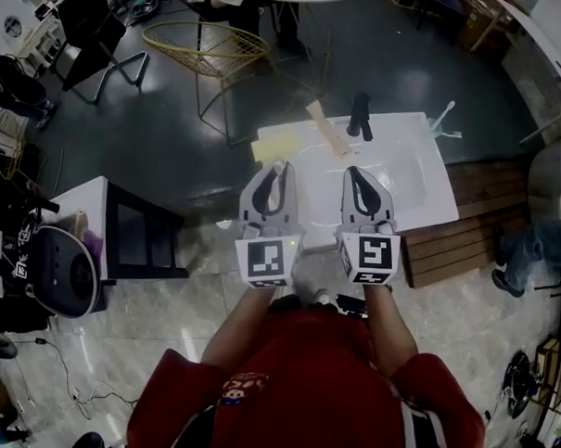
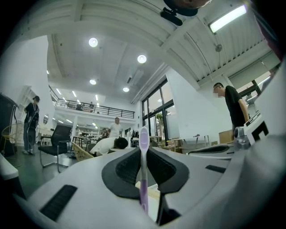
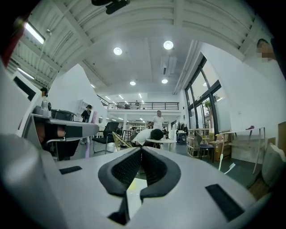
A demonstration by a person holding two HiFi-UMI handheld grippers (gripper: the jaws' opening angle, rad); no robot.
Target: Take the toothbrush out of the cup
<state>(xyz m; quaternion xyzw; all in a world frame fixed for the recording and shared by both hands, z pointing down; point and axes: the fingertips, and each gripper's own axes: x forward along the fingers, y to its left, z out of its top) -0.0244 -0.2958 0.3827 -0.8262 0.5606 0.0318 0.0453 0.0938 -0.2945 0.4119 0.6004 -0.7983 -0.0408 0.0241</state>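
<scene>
- Left gripper [image 2: 144,155] is pinching the toothbrush [image 2: 143,136] upright, jaws nearly together, over the table's [image 1: 422,174] near left corner.
- Right gripper [image 3: 141,152] is hovering closed, empty.
- Dark cup [image 1: 360,116] is standing at the table's far edge.

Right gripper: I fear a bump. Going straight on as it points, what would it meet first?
For the right gripper the way looks free up to a far person at a table; the dark cup probably sits lower.

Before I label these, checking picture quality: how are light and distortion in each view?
Head view: dim overall, table bright. Left gripper view: heavy fisheye bending, toothbrush sharp, lamps flare. Right gripper view: same bending, black rim.
</scene>
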